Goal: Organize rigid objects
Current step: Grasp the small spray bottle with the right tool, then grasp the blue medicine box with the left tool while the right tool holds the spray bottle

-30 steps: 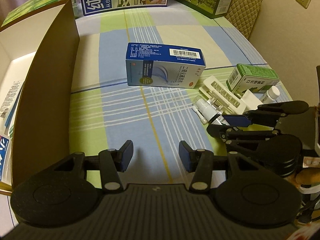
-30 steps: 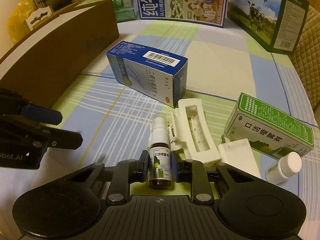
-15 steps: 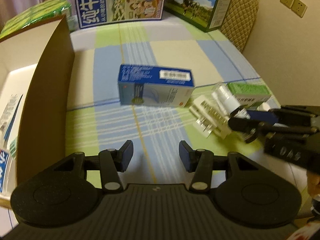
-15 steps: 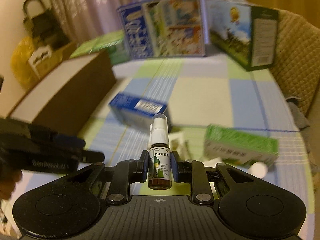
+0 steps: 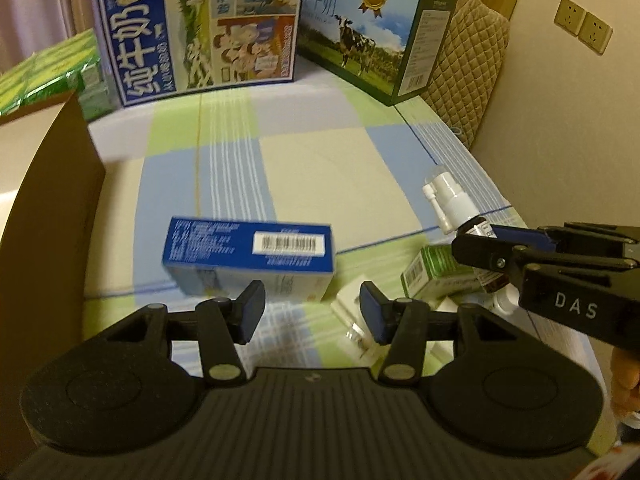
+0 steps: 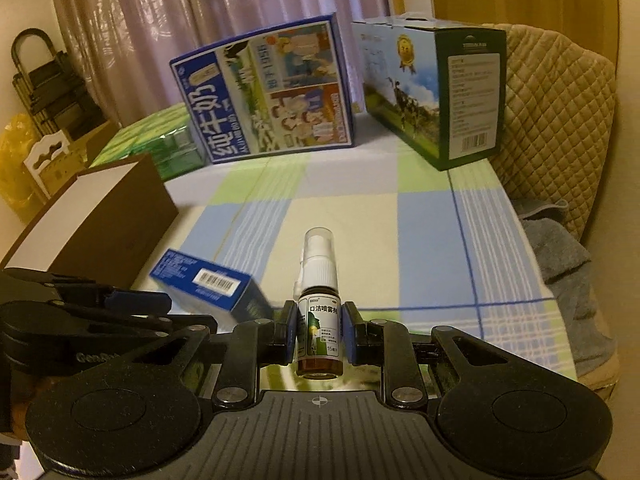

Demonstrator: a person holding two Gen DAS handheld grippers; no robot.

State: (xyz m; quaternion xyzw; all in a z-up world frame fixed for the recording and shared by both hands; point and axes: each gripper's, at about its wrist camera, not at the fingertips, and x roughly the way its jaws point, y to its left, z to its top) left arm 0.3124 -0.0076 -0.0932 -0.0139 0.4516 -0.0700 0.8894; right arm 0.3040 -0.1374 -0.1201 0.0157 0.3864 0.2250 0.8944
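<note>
Holding the spray bottle [image 6: 319, 320] upright and clear of the cloth, right gripper [image 6: 319, 334] clamped tight on its labelled body, nozzle topmost, long axis running straight up the frame between the fingers. Carrying it at right centre of the left wrist view, with the brown box [image 6: 96, 220] lying to the left, at mid left of the right wrist view, its white inside facing up; probably heading there, so needing a sweep leftward over the blue carton [image 5: 248, 260]. Passing above that carton, lying flat with its long axis across the frame, barcode up, just ahead of the left gripper [image 5: 312, 310]. Hovering there with the left fingers partly apart, having just been widening slightly, gripping nothing; sitting nearer the carton than the right. Leaving a green carton [image 5: 436, 276] and a white tray [image 5: 352, 312] at lower right, beneath the bottle. Working over a checked blue, green and cream cloth [image 5: 320, 168], two milk cases standing along the top of both frames, curtains behind, a quilted chair back at upper right, wall sockets beyond.
</note>
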